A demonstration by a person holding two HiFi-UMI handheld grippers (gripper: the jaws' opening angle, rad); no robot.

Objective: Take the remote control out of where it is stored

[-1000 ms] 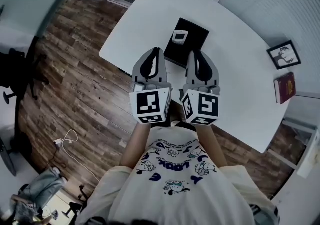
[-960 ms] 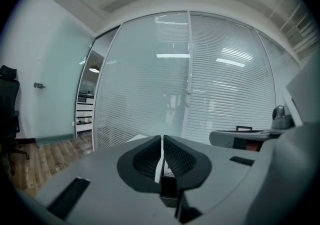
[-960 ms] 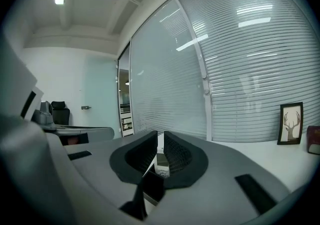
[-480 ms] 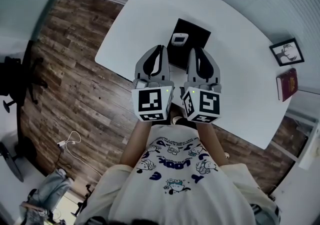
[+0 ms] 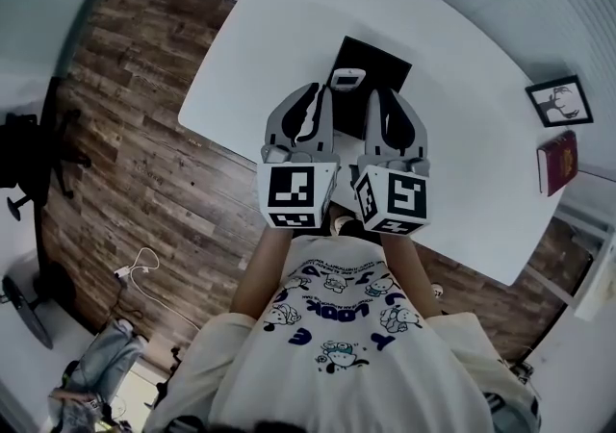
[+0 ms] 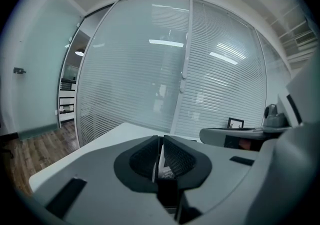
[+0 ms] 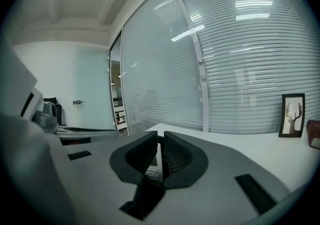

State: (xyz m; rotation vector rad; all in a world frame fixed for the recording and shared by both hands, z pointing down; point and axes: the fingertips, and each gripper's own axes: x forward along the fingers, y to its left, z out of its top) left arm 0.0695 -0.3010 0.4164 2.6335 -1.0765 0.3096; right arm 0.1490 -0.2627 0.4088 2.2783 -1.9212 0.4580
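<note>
The remote control, small and pale, lies on the black case, at the case's left edge, as the head view shows it. The black case is a flat dark square resting on the white table, and the remote lies flat on it, touched by neither gripper.

The left gripper is held over the near left corner of the black case, its tips just beside the remote on the left. Its own view shows the two dark pads drawn together, with only a thin slit between them and nothing clamped. The right gripper is held over the near side of the case, its tips just right of the remote. Its jaws are also clenched on nothing, the pads nearly meeting. Both grippers point away from the person, side by side, their marker cubes toward the person's chest. How high they hang above the case cannot be told.

Well to the right of the black case, near the table's far right edge, a picture frame stands with an antler drawing in it; it also shows in the right gripper view. A red book lies just nearer than the frame. To the left of the case, past the table's edge, is a wood floor. Beyond the case stands a glass wall with blinds.
</note>
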